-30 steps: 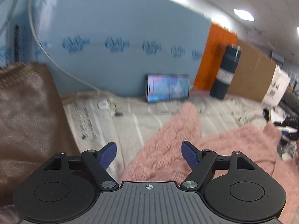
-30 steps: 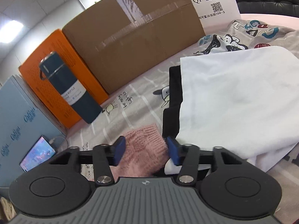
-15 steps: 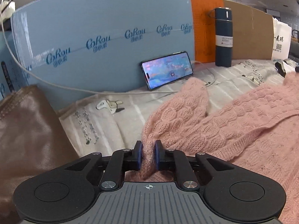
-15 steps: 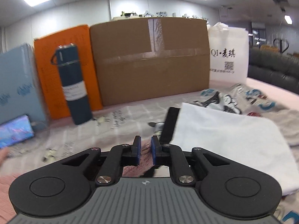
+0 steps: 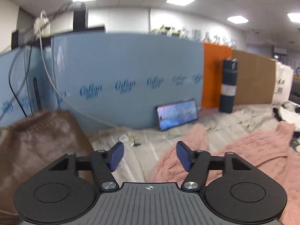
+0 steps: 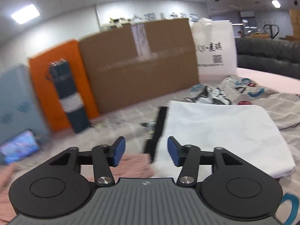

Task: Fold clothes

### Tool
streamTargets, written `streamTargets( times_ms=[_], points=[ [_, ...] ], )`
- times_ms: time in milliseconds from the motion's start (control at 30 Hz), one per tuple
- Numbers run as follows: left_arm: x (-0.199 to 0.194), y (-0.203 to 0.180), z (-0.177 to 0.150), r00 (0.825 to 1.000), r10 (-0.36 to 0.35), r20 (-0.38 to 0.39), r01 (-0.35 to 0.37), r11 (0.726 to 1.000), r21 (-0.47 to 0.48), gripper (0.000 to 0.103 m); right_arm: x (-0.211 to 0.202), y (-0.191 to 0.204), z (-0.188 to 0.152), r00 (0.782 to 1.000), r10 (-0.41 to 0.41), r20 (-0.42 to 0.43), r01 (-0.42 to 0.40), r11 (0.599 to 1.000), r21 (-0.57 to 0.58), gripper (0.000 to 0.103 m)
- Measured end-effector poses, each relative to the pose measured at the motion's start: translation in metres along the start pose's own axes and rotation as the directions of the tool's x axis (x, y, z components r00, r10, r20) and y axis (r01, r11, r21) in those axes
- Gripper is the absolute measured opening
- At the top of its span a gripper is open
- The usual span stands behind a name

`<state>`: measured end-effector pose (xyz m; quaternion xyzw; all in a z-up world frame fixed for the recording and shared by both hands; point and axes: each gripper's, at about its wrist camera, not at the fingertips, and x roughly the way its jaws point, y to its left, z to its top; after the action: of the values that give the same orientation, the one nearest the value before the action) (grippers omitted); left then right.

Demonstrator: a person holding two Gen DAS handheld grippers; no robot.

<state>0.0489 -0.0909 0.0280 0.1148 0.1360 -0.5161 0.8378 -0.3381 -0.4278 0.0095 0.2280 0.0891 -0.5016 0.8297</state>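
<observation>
A pink cable-knit sweater lies on the printed bedsheet, spread to the right in the left wrist view. My left gripper is open above the sheet beside the sweater's left edge, with nothing between its blue pads. In the right wrist view a pink knit edge lies under my right gripper, which is open and holds nothing. Beyond it lies a folded white garment on top of a black one.
A brown garment is heaped at the left. A blue board, an orange panel, a cardboard box and a white bag line the back. A phone and a dark flask stand there.
Both grippers were shut on pink knit half a second ago and have opened and let go. Both views have lifted and shifted, with motion blur.
</observation>
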Motion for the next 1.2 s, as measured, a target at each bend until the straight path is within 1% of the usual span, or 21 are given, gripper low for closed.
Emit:
streamTargets(
  times_ms=[67,133,167,200,267,400,433,500,533,567,667,700,733,767,800,933,967,1033,1100,1167,1200],
  points=[
    [-0.022,-0.005,-0.003,1.000,0.012,0.026,-0.013,1.000,0.028,0.066,-0.023,0.011,-0.002,0.991,0.133,-0.022,-0.132,0.991,0.028,0.051],
    [-0.042,-0.012,-0.012,0.999,0.022,0.027,-0.023,0.998,0.061,0.071,-0.040,0.026,-0.013,0.953,0.289,-0.091,-0.286,0.957,0.050,0.056],
    [-0.050,-0.014,-0.018,0.999,0.023,0.022,-0.025,0.997,0.070,0.073,-0.047,0.035,-0.021,0.924,0.360,-0.131,-0.355,0.933,0.059,0.056],
    [-0.058,-0.016,-0.024,1.000,0.025,0.016,-0.027,0.997,0.078,0.076,-0.052,0.044,-0.031,0.888,0.425,-0.173,-0.421,0.905,0.064,0.056],
    [-0.069,-0.018,-0.035,0.999,0.031,-0.006,-0.031,0.998,0.062,0.077,-0.058,0.066,-0.053,0.796,0.539,-0.275,-0.543,0.837,0.069,0.060],
    [-0.074,-0.015,-0.059,0.995,0.036,-0.092,-0.035,0.999,0.019,0.077,-0.066,0.106,-0.095,0.631,0.631,-0.453,-0.667,0.738,0.099,0.060],
    [-0.074,-0.015,-0.064,0.992,0.053,-0.111,-0.051,0.998,0.025,0.077,-0.070,0.117,-0.104,0.599,0.640,-0.480,-0.691,0.717,0.094,0.060],
    [-0.074,-0.015,-0.073,0.985,0.085,-0.147,-0.081,0.996,0.038,0.077,-0.078,0.132,-0.117,0.562,0.646,-0.517,-0.722,0.688,0.076,0.060],
    [-0.073,-0.015,-0.076,0.982,0.100,-0.159,-0.094,0.995,0.044,0.077,-0.081,0.138,-0.121,0.549,0.645,-0.531,-0.731,0.679,0.068,0.060],
    [-0.072,-0.016,-0.079,0.979,0.117,-0.169,-0.110,0.993,0.050,0.077,-0.083,0.144,-0.124,0.546,0.640,-0.541,-0.735,0.675,0.056,0.060],
    [-0.068,-0.017,-0.086,0.968,0.150,-0.199,-0.139,0.988,0.065,0.079,-0.092,0.157,-0.133,0.569,0.617,-0.544,-0.744,0.668,-0.019,0.057],
    [-0.068,-0.017,-0.089,0.967,0.153,-0.205,-0.142,0.988,0.066,0.080,-0.095,0.159,-0.135,0.568,0.620,-0.542,-0.753,0.657,-0.038,0.056],
    [-0.068,-0.017,-0.090,0.967,0.153,-0.204,-0.143,0.988,0.063,0.080,-0.097,0.161,-0.136,0.553,0.630,-0.545,-0.769,0.638,-0.043,0.056],
    [-0.069,-0.016,-0.091,0.967,0.154,-0.202,-0.145,0.988,0.060,0.081,-0.098,0.161,-0.137,0.532,0.642,-0.552,-0.785,0.618,-0.038,0.056],
    [-0.069,-0.016,-0.091,0.967,0.155,-0.201,-0.146,0.988,0.058,0.082,-0.097,0.162,-0.139,0.519,0.646,-0.561,-0.793,0.608,-0.033,0.056],
    [-0.070,-0.015,-0.091,0.968,0.151,-0.199,-0.144,0.988,0.049,0.083,-0.093,0.164,-0.145,0.495,0.654,-0.572,-0.799,0.601,-0.005,0.054],
    [-0.070,-0.015,-0.091,0.969,0.151,-0.198,-0.144,0.988,0.047,0.083,-0.092,0.164,-0.145,0.491,0.661,-0.567,-0.800,0.599,0.006,0.050],
    [-0.071,-0.014,-0.090,0.969,0.150,-0.195,-0.144,0.989,0.042,0.083,-0.092,0.163,-0.147,0.489,0.673,-0.555,-0.804,0.595,0.012,0.028],
    [-0.072,-0.012,-0.090,0.971,0.148,-0.188,-0.146,0.989,0.027,0.083,-0.095,0.164,-0.146,0.484,0.685,-0.545,-0.820,0.573,-0.008,0.016],
    [-0.074,-0.009,-0.090,0.972,0.151,-0.180,-0.155,0.988,-0.004,0.083,-0.103,0.167,-0.141,0.510,0.699,-0.501,-0.827,0.558,-0.062,0.015],
    [-0.076,-0.007,-0.090,0.973,0.154,-0.171,-0.160,0.987,-0.021,0.083,-0.107,0.167,-0.135,0.514,0.718,-0.469,-0.834,0.546,-0.079,0.014]
  ],
)
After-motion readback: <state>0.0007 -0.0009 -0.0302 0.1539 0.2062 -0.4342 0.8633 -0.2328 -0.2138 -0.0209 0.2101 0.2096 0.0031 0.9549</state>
